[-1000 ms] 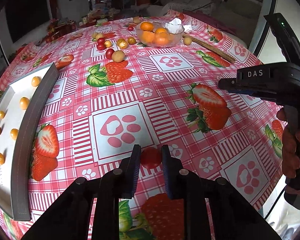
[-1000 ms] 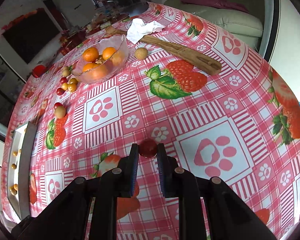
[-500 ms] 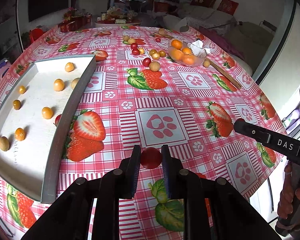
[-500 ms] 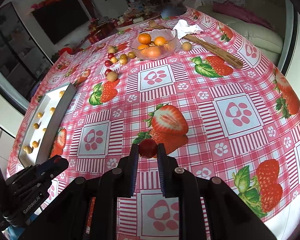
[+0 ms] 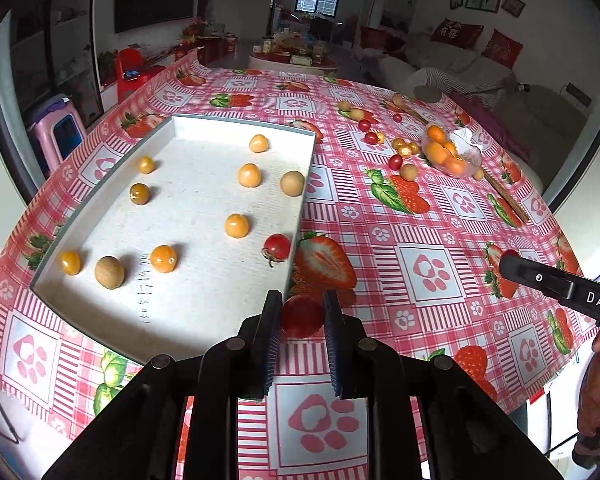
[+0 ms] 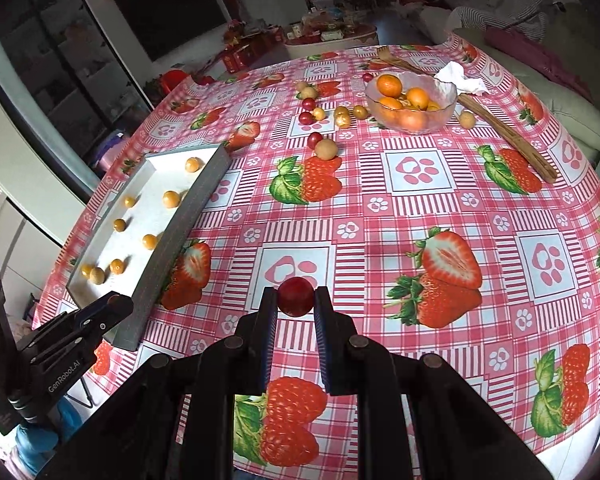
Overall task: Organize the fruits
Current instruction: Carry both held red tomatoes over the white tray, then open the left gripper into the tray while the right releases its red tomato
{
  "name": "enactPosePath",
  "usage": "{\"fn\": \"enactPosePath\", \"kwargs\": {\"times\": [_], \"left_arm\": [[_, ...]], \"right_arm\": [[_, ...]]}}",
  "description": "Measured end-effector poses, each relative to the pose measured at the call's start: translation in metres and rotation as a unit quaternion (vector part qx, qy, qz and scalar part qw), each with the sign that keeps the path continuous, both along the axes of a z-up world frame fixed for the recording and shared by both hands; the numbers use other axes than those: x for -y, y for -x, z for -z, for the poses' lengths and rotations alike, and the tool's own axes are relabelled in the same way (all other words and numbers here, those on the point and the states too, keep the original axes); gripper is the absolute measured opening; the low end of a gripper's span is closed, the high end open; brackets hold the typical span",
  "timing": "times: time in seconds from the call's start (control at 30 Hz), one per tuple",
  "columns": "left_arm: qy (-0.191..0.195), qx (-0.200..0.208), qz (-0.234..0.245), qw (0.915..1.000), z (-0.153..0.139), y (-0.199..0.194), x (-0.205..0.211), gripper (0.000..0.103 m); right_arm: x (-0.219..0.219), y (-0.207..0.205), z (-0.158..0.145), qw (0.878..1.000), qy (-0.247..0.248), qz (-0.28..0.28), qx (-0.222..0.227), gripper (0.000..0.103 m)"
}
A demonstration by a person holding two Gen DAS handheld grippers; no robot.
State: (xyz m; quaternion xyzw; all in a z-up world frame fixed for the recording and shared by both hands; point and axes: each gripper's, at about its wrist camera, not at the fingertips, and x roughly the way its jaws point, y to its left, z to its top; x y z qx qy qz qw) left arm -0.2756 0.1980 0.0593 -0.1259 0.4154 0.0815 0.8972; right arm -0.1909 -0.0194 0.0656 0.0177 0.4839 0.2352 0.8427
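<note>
Between the fingers of the left gripper (image 5: 301, 316) a red cherry tomato (image 5: 301, 317) is clamped, held just above the near right corner of the white tray (image 5: 100, 190). The right gripper (image 6: 295, 297) is likewise closed on a second tomato (image 6: 295, 296), over the checked tablecloth (image 6: 380, 208) well to the right of the tray. Inside the tray lie small orange and tan fruits and one tomato with a stem (image 5: 276, 247) beside its right wall. At the far right a glass bowl (image 6: 411, 102) holds oranges, with loose fruits scattered to its left and a wooden stick (image 6: 508, 134) and a crumpled tissue (image 6: 460, 80) beside it.
</note>
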Motion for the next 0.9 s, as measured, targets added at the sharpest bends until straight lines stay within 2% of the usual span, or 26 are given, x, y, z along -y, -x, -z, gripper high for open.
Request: {"fn": "enactPosePath", "kwargs": {"times": [0.27,0.47,0.67,0.9], "left_arm": [[-0.029,-0.013,-0.051,0.9982,-0.004,-0.014,-0.073,0.022],[-0.024,-0.049,-0.08,0.9953,0.009,-0.044,-0.121,0.022],[-0.019,-0.09,-0.087,0.9919,0.03,-0.065,-0.143,0.022],[-0.024,-0.114,-0.084,0.9897,0.042,-0.072,-0.146,0.022]], "right_arm": [[-0.074,-0.01,-0.009,0.998,-0.002,-0.068,-0.001,0.02],[-0.142,-0.03,-0.007,0.993,0.006,-0.116,-0.007,0.02],[-0.2,-0.057,0.021,0.989,0.031,-0.143,-0.036,0.02],[-0.233,-0.074,0.055,0.984,0.058,-0.157,-0.062,0.02]]}}
